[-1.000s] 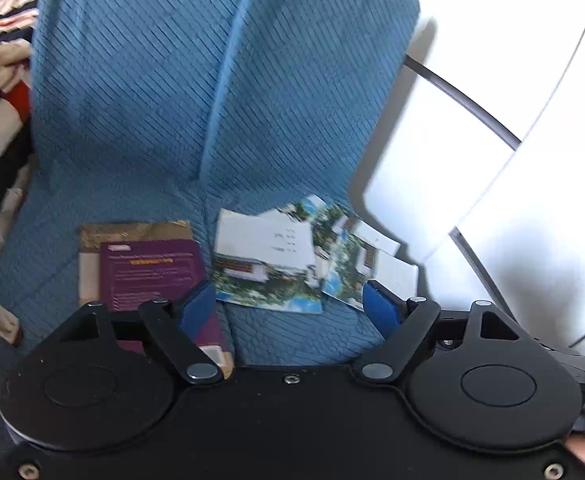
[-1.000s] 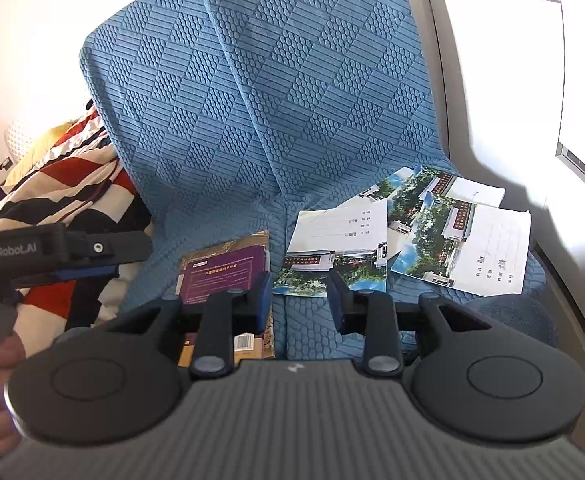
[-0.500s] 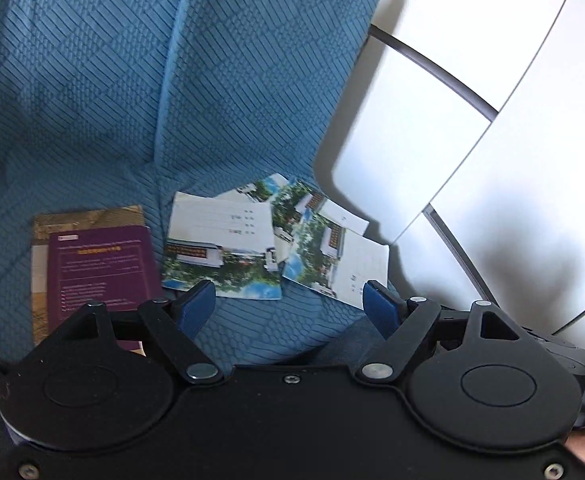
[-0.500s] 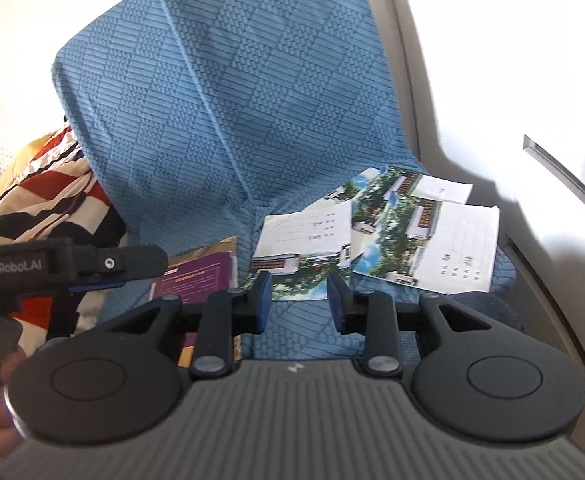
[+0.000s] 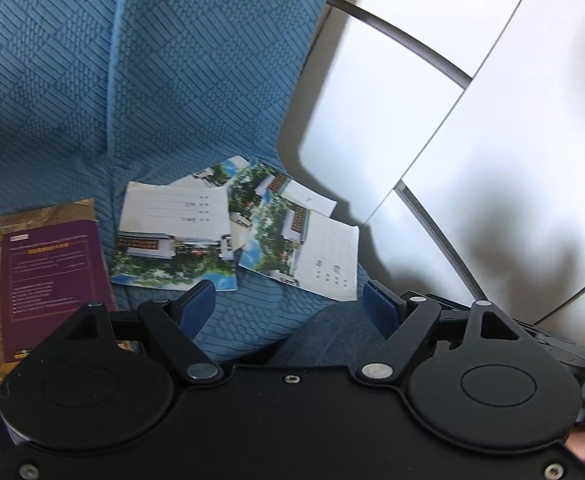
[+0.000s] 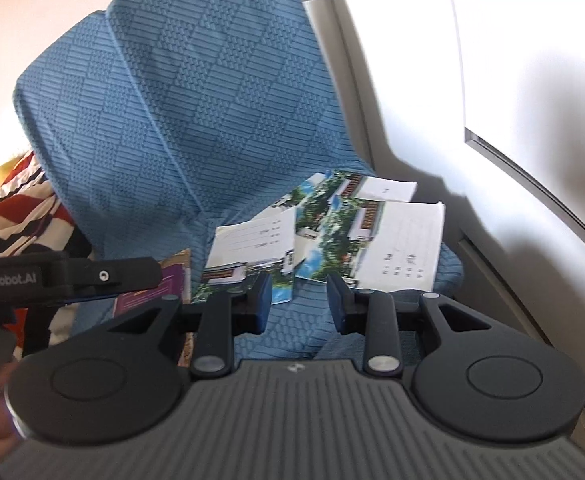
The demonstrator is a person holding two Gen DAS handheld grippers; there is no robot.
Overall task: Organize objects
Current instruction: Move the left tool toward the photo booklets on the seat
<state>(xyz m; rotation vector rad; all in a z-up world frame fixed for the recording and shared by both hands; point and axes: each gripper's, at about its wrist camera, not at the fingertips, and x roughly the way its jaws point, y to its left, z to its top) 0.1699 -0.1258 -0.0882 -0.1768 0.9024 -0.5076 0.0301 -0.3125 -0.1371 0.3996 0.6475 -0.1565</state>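
Note:
Several printed leaflets with building photos lie overlapping on a blue seat cushion [image 5: 252, 320]: a left one [image 5: 174, 236], a right one [image 5: 304, 252]. A purple and gold booklet [image 5: 48, 264] lies to their left. My left gripper [image 5: 288, 308] is open and empty, just in front of the leaflets. In the right wrist view the left leaflet [image 6: 252, 248], the right leaflet [image 6: 376, 244] and part of the booklet [image 6: 152, 292] show. My right gripper [image 6: 298, 300] is open and empty, close before the leaflets.
The blue quilted seat back [image 6: 196, 100] rises behind the papers. A white wall panel [image 5: 472, 140] with a dark trim line stands right of the seat. A red, white and black striped cloth [image 6: 24, 204] lies to the left. The left gripper's body [image 6: 52, 276] crosses the right view.
Both grippers have swung to the right and moved closer to the leaflets. The booklet has slid toward the left edge of both views. Both stay open.

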